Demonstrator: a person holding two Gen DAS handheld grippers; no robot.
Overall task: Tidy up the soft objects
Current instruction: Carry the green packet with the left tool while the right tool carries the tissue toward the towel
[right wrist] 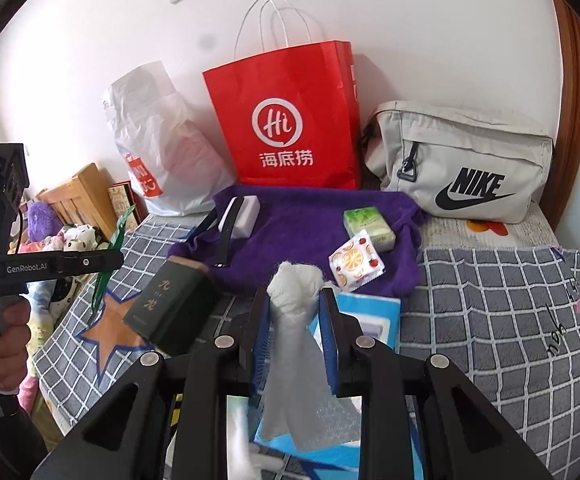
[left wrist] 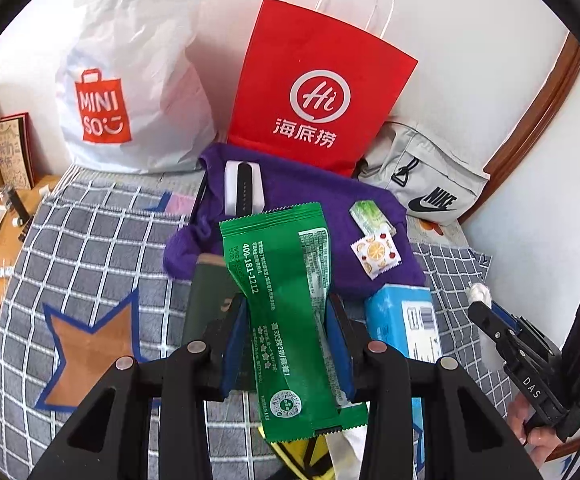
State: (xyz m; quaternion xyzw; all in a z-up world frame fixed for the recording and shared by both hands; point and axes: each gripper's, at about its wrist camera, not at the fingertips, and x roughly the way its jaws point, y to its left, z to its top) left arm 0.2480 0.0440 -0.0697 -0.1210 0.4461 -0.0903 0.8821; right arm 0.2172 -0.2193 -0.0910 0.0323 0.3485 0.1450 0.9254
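**Both tools loaded: carry stage, placement pending**

You hold one soft item in each tool. The left tool (left wrist: pixel 285 320) is clenched on a green snack packet (left wrist: pixel 285 300), gripped across its middle with both ends hanging free. The right tool (right wrist: pixel 294 320) is clenched on a white bunched plastic wrap (right wrist: pixel 294 320), its gathered top standing above the pads and its loose tail hanging below.

Both items are above the near part of the bed (right wrist: pixel 490 320), clear of the checked cover. Beyond them lies a purple cloth (right wrist: pixel 310 232) carrying two small tissue packs (right wrist: pixel 364 240). Against the far wall stand a white plastic bag (right wrist: pixel 161 152), a red paper bag (right wrist: pixel 285 120) and a grey pouch (right wrist: pixel 458 160).

Judged from this, the pick-up step is complete. The next move calls for a destination; which container is intended cannot be told. The red paper bag stands upright with its mouth apparently open. Approach any bag mouth from above, and release one tool at a time.
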